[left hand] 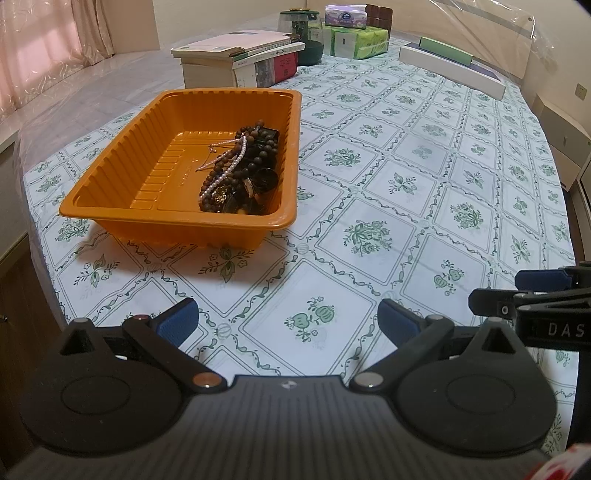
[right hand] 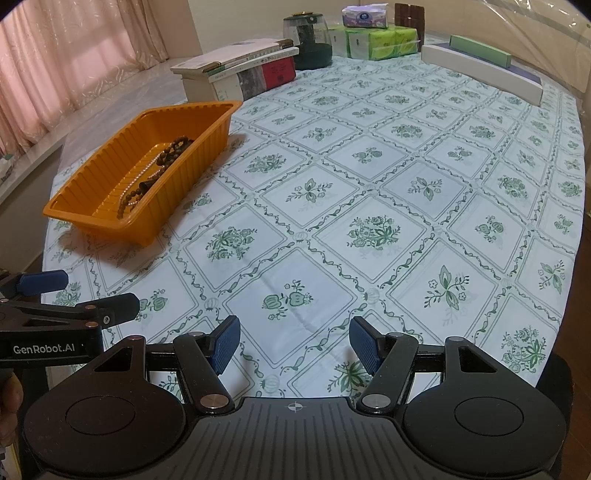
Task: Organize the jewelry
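Note:
An orange plastic tray (left hand: pixel 110 173) stands on the patterned tablecloth at the left. In its right end lies a pile of jewelry (left hand: pixel 240 170): brown bead strands, a pearl strand, a thin chain and dark pieces. The tray (right hand: pixel 177 177) and beads (right hand: pixel 155 173) also show in the right wrist view. My left gripper (left hand: pixel 288 321) is open and empty, low over the cloth, in front of the tray. My right gripper (right hand: pixel 293 343) is open and empty, to the right of the left one. Each gripper shows at the edge of the other's view.
A stack of books (left hand: pixel 240 55), a dark green glass jar (left hand: pixel 303 33), tissue packs (left hand: pixel 354 40) and long flat boxes (left hand: pixel 450 66) stand along the far edge of the table. Pink curtains (right hand: pixel 55 59) hang at the left.

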Demonstrator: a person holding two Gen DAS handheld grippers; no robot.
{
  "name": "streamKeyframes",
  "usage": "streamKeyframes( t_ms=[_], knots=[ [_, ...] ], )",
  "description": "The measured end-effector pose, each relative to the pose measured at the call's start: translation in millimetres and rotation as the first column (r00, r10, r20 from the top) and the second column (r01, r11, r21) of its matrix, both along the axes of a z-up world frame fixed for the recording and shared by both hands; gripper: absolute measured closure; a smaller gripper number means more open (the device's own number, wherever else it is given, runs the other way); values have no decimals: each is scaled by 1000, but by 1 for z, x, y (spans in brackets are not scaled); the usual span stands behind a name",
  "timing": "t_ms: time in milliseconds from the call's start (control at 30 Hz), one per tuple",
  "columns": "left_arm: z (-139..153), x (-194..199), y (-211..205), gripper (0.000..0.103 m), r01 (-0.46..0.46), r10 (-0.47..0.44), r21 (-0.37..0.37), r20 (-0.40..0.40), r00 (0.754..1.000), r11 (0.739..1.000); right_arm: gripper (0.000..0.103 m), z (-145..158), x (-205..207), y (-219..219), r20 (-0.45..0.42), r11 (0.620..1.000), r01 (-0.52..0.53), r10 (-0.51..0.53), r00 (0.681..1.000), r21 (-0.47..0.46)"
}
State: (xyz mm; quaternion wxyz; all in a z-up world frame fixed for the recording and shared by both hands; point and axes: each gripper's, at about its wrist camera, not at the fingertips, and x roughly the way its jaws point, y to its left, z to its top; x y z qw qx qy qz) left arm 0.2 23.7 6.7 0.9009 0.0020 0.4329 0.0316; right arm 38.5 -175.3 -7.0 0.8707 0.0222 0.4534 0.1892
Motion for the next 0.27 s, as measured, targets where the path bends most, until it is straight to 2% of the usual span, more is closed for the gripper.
streamKeyframes(
  t_ms=[267],
  knots=[
    [-1,-1,2,0,-2,2,0,12,1000,1000,38,-1,0,-1,5,1000,-2,2,1000,2]
  ],
)
